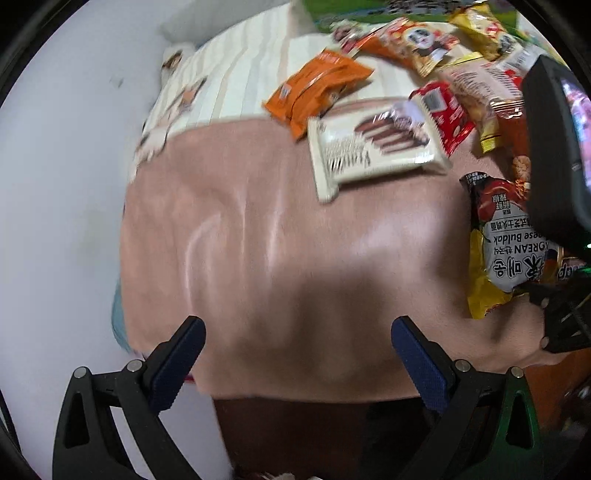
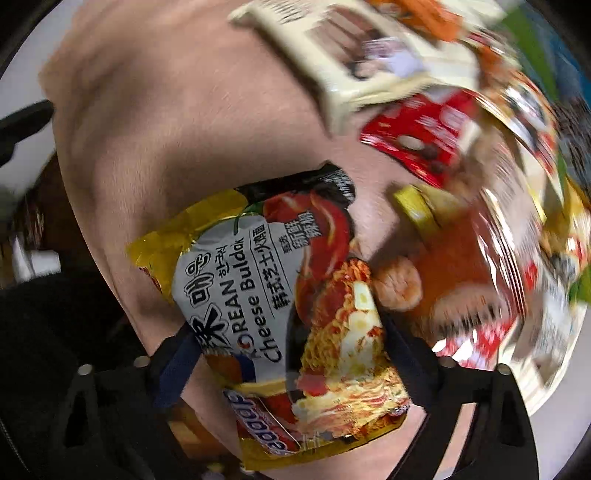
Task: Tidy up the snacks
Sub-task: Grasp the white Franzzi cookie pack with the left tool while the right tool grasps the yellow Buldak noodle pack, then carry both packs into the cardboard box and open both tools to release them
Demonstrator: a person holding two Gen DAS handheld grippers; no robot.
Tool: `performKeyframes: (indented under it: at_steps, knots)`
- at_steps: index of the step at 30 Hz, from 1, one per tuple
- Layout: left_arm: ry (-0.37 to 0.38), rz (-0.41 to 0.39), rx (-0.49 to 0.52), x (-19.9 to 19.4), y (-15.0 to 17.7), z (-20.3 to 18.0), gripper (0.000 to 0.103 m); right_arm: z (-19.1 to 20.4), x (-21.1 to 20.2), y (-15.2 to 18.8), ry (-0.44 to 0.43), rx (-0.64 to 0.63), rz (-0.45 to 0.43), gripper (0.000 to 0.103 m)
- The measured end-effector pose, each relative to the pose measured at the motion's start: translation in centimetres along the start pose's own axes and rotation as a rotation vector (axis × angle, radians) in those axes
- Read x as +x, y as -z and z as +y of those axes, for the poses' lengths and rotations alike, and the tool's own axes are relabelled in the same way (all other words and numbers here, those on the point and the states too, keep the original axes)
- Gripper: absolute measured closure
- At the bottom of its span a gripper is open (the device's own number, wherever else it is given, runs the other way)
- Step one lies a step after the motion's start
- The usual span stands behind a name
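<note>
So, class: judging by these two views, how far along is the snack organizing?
Nothing looks sorted yet. In hand: the right gripper is shut on the Cheese Buldak noodle packet. The left gripper is open, empty. Left: the loose pile, including the orange packet and white biscuit pack.

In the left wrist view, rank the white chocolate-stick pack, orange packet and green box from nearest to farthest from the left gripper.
1. White chocolate-stick pack, ahead, right of centre.
2. Orange packet, just beyond it.
3. Green box, at the far edge.

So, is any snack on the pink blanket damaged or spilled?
Nothing looks torn or spilled. The packets lie in a loose, overlapping pile at the pink blanket's far edge; the right tongs grip the yellow Cheese Buldak noodle packet.
</note>
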State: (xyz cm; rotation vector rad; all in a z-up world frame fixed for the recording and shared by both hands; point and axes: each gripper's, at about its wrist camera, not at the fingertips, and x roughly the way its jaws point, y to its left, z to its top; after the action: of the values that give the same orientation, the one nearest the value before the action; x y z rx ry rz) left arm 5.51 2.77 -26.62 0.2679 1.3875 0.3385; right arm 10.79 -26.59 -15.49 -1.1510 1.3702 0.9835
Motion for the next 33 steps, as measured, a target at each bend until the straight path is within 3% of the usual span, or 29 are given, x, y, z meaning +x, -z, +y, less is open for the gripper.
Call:
performKeyframes:
  at_steps: [6, 9, 13, 17, 19, 20, 21, 23, 26, 31, 33]
  knots:
    - [-0.075, -0.21, 0.348, -1.8, -3.1, -1.9, 0.0, -3.7, -0.9, 5.1, -0.117, 0.406, -0.03, 0.013]
    - [-0.072, -0.291, 0.53, -1.5, -5.1, -3.2, 0.0, -5.4, -1.2, 8.2, -0.188, 0.678, -0.06, 0.013]
    - [-0.028, -0.323, 0.754, 0.2, -7.8, -5.0, 0.0, -7.4, -1.9, 11.9, -0.25, 1.006, -0.099, 0.013]
    - [0.003, -0.305, 0.966, 2.9, -9.3, -7.3, 0.0, -9.8, -2.6, 15.5, -0.29, 1.307, -0.149, 0.013]
    - [0.003, -0.294, 1.04, 4.2, -9.5, -8.1, 0.004, -10.4, -2.5, 16.4, -0.296, 1.394, -0.162, 0.013]
    - [0.023, -0.286, 1.059, 4.4, -9.6, -8.2, 0.012, -10.8, -2.6, 16.7, -0.289, 1.426, -0.166, 0.013]
    - [0.052, -0.281, 1.05, 4.4, -9.7, -8.1, 0.025, -11.4, -2.6, 16.7, -0.282, 1.441, -0.165, 0.013]
    - [0.159, -0.221, 0.952, 4.0, -10.7, -7.3, 0.042, -11.6, -2.5, 16.9, -0.262, 1.467, -0.163, 0.013]
    - [0.311, -0.123, 0.668, 4.0, -13.0, -4.1, 0.042, -12.8, -2.8, 17.1, -0.253, 1.517, -0.159, 0.013]
    - [0.578, 0.182, 0.037, 7.2, -14.5, 3.1, 0.042, -14.5, -2.2, 18.5, -0.366, 1.587, -0.158, 0.01]
    - [0.652, 0.233, -0.091, 8.3, -14.0, 5.0, 0.041, -15.6, -1.6, 18.7, -0.403, 1.57, -0.16, 0.008]
